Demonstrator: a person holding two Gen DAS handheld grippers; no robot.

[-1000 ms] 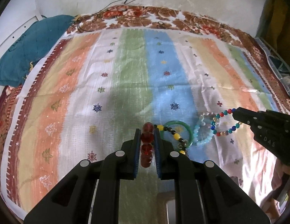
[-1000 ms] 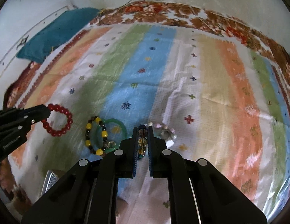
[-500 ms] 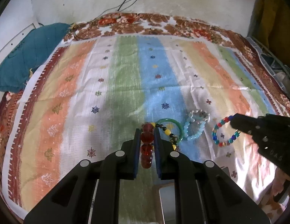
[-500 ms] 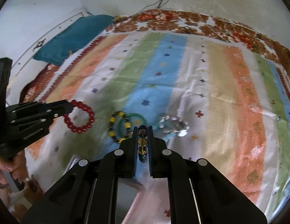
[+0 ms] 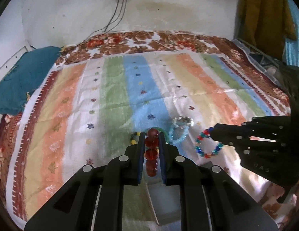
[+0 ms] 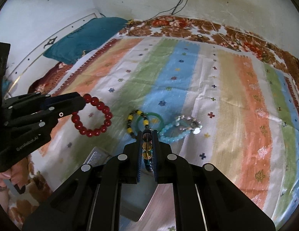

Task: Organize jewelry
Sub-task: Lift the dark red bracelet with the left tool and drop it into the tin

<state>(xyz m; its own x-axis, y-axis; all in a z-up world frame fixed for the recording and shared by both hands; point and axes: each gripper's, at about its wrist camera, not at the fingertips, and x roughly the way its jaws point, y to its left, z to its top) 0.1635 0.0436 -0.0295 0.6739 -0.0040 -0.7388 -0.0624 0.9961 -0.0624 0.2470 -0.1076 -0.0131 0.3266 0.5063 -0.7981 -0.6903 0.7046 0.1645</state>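
My left gripper (image 5: 151, 134) is shut on a red bead bracelet (image 5: 151, 150) and holds it above the striped cloth; it also shows in the right wrist view (image 6: 91, 115), hanging from the left gripper (image 6: 82, 104). My right gripper (image 6: 147, 132) is shut on a multicolour bead bracelet (image 6: 147, 148), which shows in the left wrist view (image 5: 207, 144) hanging from the right gripper (image 5: 213, 132). On the cloth lie a green bangle (image 6: 149, 121), a yellow-and-black bead bracelet (image 6: 133, 123), a light blue bracelet (image 6: 173, 134) and a silvery bracelet (image 6: 189, 123).
A shiny open box (image 5: 164, 200) lies on the bed just under the grippers; it also shows in the right wrist view (image 6: 155, 198). A teal pillow (image 5: 20, 80) is at the far left. Cables (image 5: 114, 19) hang down the wall behind.
Both grippers have risen and drawn back from the cloth with their bracelets. The box below has come into view.
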